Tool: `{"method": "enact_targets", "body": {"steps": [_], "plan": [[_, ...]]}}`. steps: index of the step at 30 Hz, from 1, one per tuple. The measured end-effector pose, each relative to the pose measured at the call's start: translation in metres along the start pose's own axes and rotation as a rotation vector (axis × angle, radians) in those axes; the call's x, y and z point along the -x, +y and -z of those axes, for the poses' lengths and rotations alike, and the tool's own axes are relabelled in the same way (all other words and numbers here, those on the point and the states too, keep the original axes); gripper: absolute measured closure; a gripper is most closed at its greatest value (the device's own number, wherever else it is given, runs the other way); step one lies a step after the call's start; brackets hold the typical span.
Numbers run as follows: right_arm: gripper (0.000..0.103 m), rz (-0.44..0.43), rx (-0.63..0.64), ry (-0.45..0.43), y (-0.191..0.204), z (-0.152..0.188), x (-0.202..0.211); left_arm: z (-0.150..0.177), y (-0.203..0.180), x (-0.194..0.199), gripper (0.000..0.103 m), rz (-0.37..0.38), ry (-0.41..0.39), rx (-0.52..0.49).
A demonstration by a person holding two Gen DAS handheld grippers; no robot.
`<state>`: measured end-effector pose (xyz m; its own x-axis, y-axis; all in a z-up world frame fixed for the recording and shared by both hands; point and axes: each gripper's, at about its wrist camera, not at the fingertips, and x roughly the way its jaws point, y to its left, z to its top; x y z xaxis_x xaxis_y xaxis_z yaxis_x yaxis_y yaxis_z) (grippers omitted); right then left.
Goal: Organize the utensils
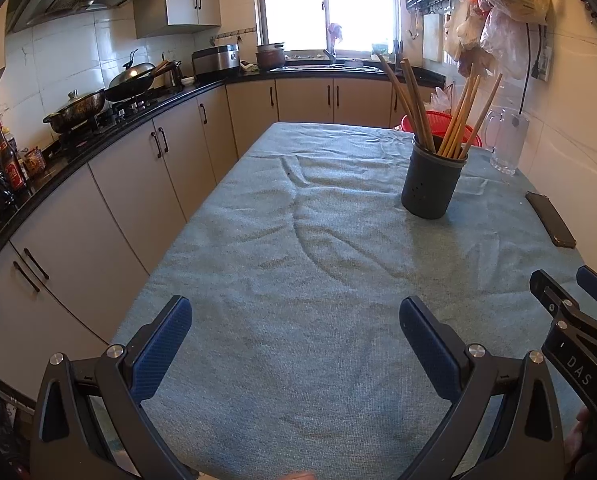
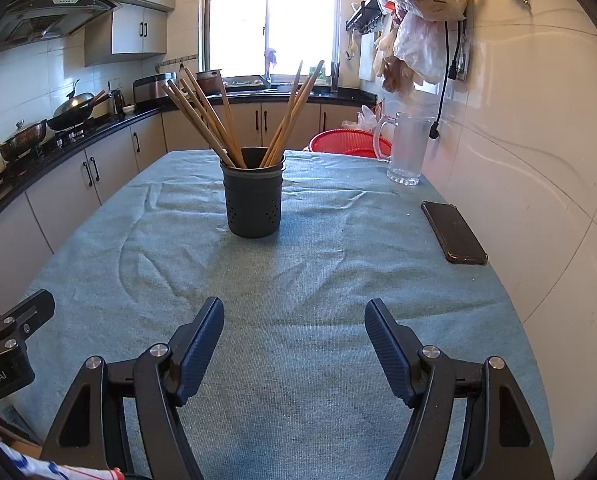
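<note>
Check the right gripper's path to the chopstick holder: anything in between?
Nothing visible. Only bare teal tablecloth lies between the open right gripper and the dark chopstick holder. The black phone and glass mug sit off to the right.

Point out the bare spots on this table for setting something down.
Widest free cloth: between both open grippers and the chopstick holder. Also free left of the holder, toward the counter-side edge. Crowded: the wall side, where phone and glass mug sit.

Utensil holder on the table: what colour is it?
Dark grey cylindrical holder, perforated with small holes; clearest in the right wrist view.
</note>
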<state>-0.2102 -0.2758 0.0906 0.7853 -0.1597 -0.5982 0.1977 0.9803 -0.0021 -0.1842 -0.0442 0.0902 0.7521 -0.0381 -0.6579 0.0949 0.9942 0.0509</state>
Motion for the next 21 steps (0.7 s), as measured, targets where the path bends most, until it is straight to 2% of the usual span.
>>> {"method": "enact_targets", "body": {"steps": [16,21], "plan": [[0.026,-0.02,0.004,0.017,0.001,0.0,-0.005,0.0,0.004,-0.004,0.0,-0.013,0.004,0.001],[0.026,-0.023,0.003,0.021,0.0,-0.001,-0.007,-0.002,0.005,-0.011,0.0,0.009,0.032,0.008]]}}
